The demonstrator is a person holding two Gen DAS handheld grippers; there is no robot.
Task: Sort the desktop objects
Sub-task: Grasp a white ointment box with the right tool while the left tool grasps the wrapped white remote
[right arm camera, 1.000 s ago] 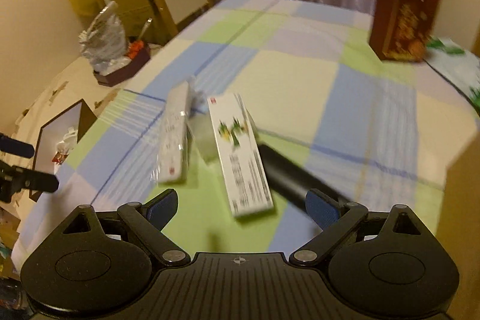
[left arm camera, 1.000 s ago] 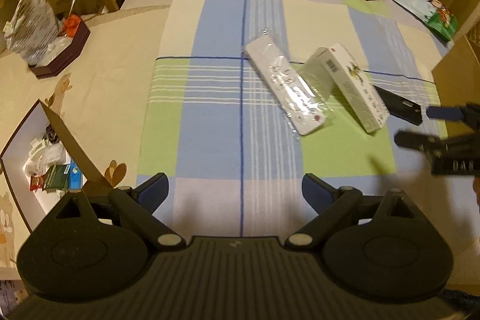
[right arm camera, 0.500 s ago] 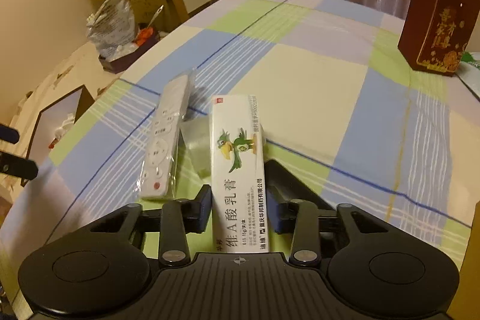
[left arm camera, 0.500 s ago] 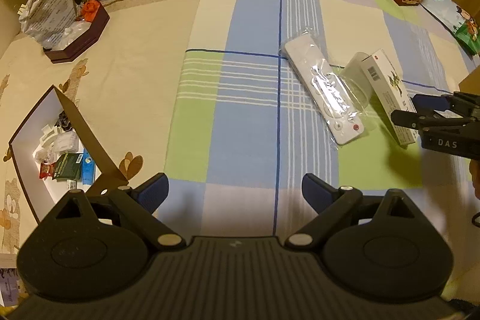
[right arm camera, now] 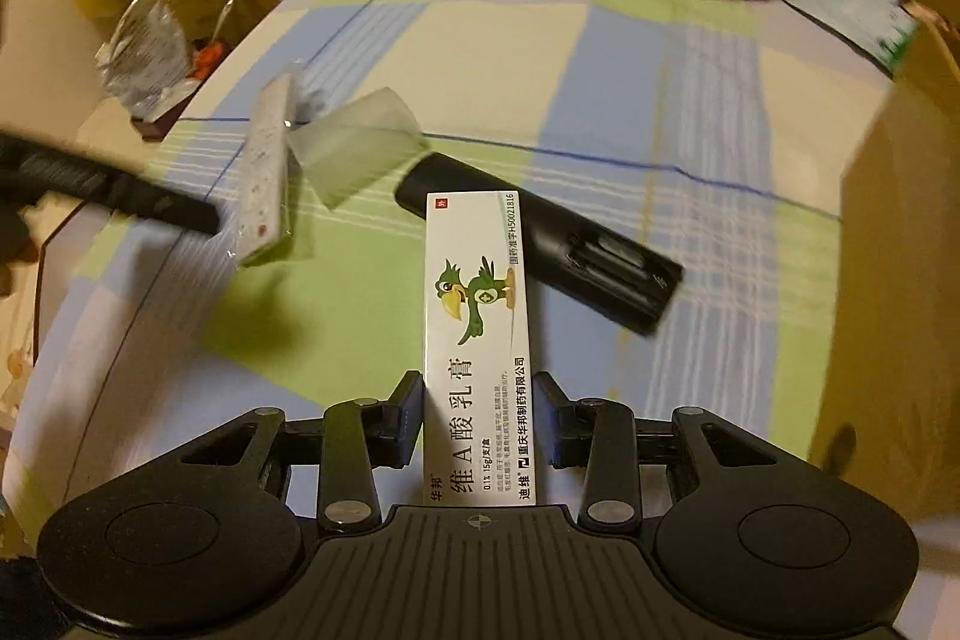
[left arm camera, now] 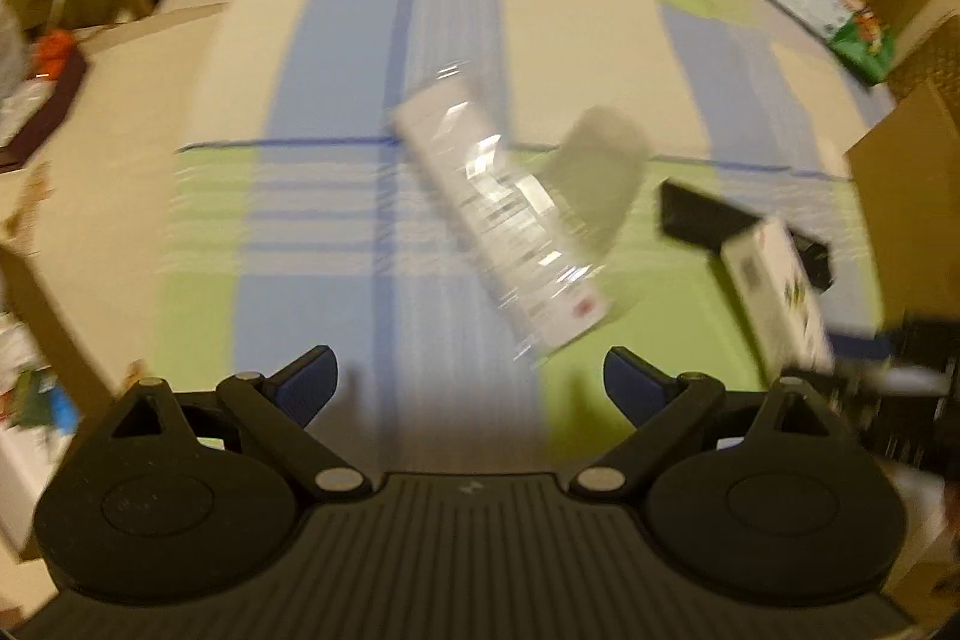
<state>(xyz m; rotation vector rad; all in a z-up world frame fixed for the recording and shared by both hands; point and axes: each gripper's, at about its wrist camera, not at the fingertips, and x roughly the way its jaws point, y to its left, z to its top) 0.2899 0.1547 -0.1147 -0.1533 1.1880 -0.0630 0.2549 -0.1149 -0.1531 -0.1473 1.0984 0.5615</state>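
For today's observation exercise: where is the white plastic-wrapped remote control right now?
In the left wrist view the white plastic-wrapped remote control lies mid-frame on the checked cloth, left of the black remote.

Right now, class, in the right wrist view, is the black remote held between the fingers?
No: the fingers clamp the white ointment box, while the black remote lies on the cloth behind it.

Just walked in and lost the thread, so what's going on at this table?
A person is sorting items with two handheld claws. The right claw is shut on a white ointment box above the black remote. The left claw is open and empty near the bagged white remote on the checked tablecloth.
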